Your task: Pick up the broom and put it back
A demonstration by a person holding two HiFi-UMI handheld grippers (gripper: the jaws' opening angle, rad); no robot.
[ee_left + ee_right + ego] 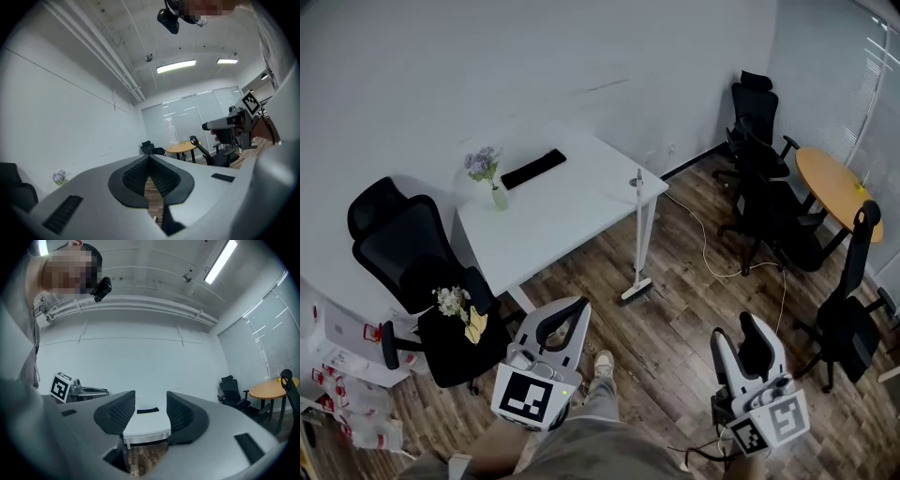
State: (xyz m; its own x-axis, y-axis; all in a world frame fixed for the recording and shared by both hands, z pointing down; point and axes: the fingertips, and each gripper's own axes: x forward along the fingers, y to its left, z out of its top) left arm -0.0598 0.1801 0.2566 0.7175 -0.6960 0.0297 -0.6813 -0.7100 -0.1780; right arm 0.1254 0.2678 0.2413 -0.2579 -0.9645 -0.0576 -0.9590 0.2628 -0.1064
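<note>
Two tools sit low in the head view, both pointing away from the person. The left tool point(578, 302) lies at about seven o'clock of that view. In the left gripper view its jaws meet at their tips with nothing caught between them, only a sliver of flooring showing through the gap further back. The right tool point(748, 323) lies at about five o'clock. Its jaws stand wide apart and hold nothing, and the white table point(572, 202) shows through the gap in the right gripper view.

The broom point(638, 234) stands nearly upright at about twelve o'clock from the person. Its handle leans against the near right corner of the table and its head rests on the wood floor point(675, 319). It lies toward one o'clock from the left tool and eleven o'clock from the right tool, well apart from both.

On the table, a vase of purple flowers point(492, 178) stands at its nine o'clock edge, with a flat black object point(533, 169) just beside it toward the wall. A black office chair point(412, 253) sits at nine o'clock of the table. A round wooden table point(834, 187) with dark chairs around it stands at two o'clock of the room, and a white cable point(703, 244) trails over the floor between it and the broom.
</note>
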